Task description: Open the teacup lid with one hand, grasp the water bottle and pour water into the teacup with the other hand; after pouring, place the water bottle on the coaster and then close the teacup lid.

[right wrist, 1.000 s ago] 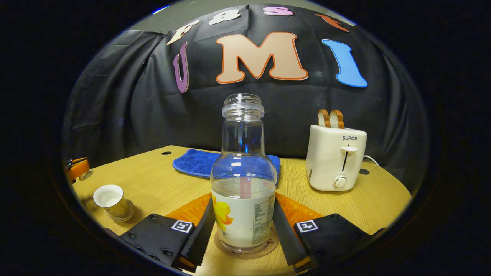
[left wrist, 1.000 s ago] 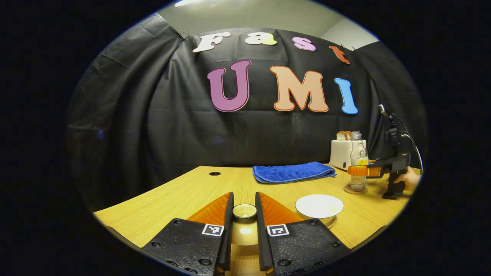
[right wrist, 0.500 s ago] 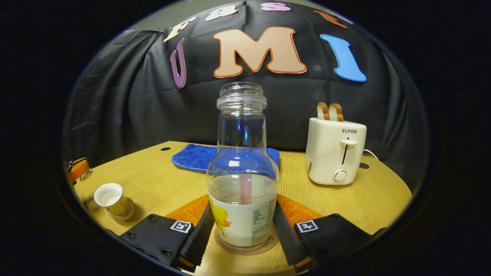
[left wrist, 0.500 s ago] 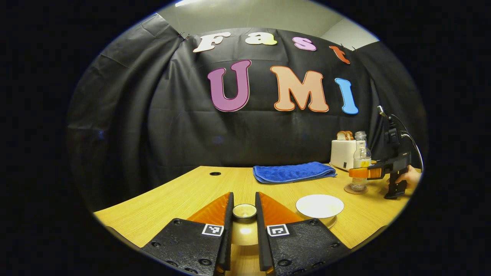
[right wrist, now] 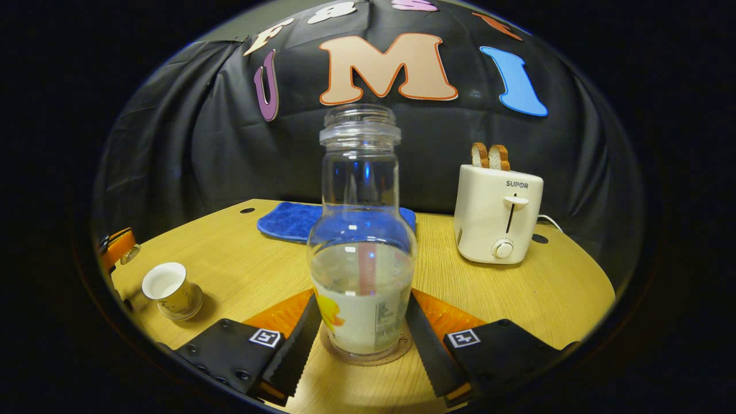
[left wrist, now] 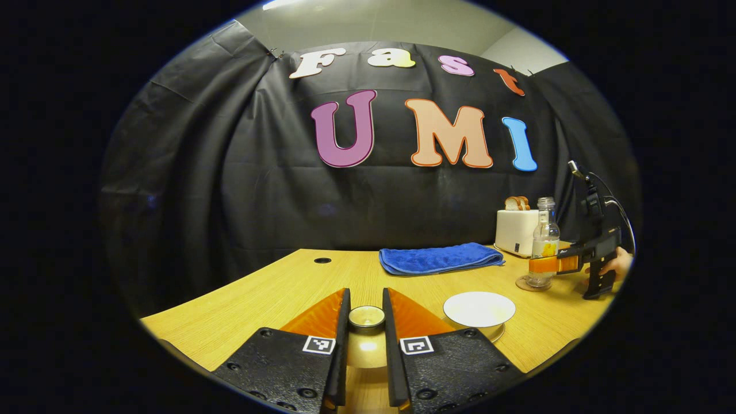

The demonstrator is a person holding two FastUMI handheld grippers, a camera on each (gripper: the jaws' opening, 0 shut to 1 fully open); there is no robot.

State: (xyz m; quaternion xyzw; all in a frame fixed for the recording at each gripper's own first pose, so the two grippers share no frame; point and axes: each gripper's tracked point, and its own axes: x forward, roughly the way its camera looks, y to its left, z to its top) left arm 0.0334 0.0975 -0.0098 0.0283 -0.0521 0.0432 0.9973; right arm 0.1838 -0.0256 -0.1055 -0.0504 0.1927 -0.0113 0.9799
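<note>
- the bottle (right wrist: pixel 361 230) stands upright on the coaster (left wrist: pixel 520 283), about a third full. over the last second its base has stayed put. its mouth has risen in the right gripper view, and in the left gripper view the right gripper (right wrist: pixel 362 298) and the hand behind it have slid a little sideways.
- i take that as the set-down finishing, so pouring looks done. letting go and backing off come next.
- the right gripper's fingers flank the bottle's label, very close on both sides. i cannot tell whether they are pressing or have loosened.
- the left gripper (left wrist: pixel 365 293) hasn't moved. it is clenched on the knob of the lid (left wrist: pixel 367 317), held low over the table (right wrist: pixel 259 270).
- the cup (right wrist: pixel 165 287) sits open on its saucer, well apart from the bottle, with pale liquid inside. it is still waiting for its lid.
- writing: the toaster (right wrist: pixel 497 218) reads "supor" on its front. the bottle's label print is too small to make out. each gripper carries square black-and-white markers.
</note>
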